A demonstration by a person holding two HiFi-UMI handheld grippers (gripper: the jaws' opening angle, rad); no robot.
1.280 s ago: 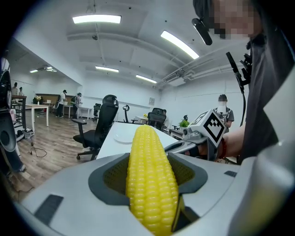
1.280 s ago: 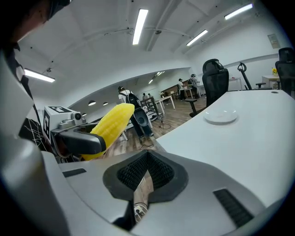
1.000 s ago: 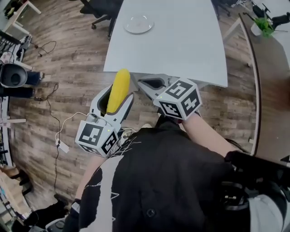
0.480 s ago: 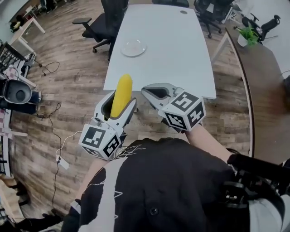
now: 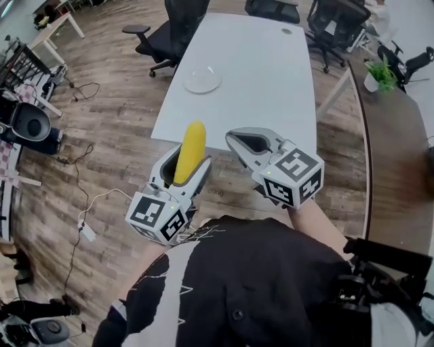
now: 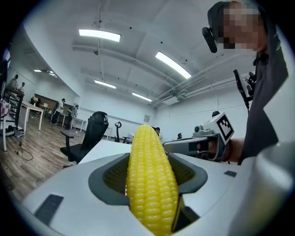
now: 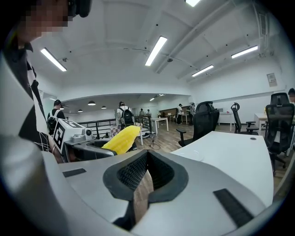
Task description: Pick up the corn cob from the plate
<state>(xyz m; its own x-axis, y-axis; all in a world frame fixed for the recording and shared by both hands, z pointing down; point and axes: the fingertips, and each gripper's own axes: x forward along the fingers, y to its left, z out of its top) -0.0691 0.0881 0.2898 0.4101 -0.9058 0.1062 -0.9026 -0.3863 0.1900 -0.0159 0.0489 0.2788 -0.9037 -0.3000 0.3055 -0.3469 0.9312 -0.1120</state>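
Note:
The yellow corn cob (image 5: 192, 139) lies lengthwise between the jaws of my left gripper (image 5: 186, 160), which is shut on it; its tip pokes out past the fingertips. The left gripper view shows the cob (image 6: 148, 152) filling the jaw hollow. My right gripper (image 5: 252, 141) hovers just to the right of it, shut with nothing in it. Both hang in the air in front of the white table's near edge (image 5: 224, 142). The clear plate (image 5: 203, 82) sits bare on the table's left side, well beyond the grippers. From the right gripper view the cob (image 7: 120, 139) shows at the left.
Black office chairs (image 5: 163, 34) stand at the table's far left and far end (image 5: 325, 20). A dark desk (image 5: 400, 149) with a potted plant (image 5: 382, 74) runs along the right. Cables (image 5: 81, 196) trail over the wooden floor at the left. People stand far off in the room.
Both grippers have risen side by side, the corn cob still in the left one. The head view has tipped up and takes in more of the table and the room.

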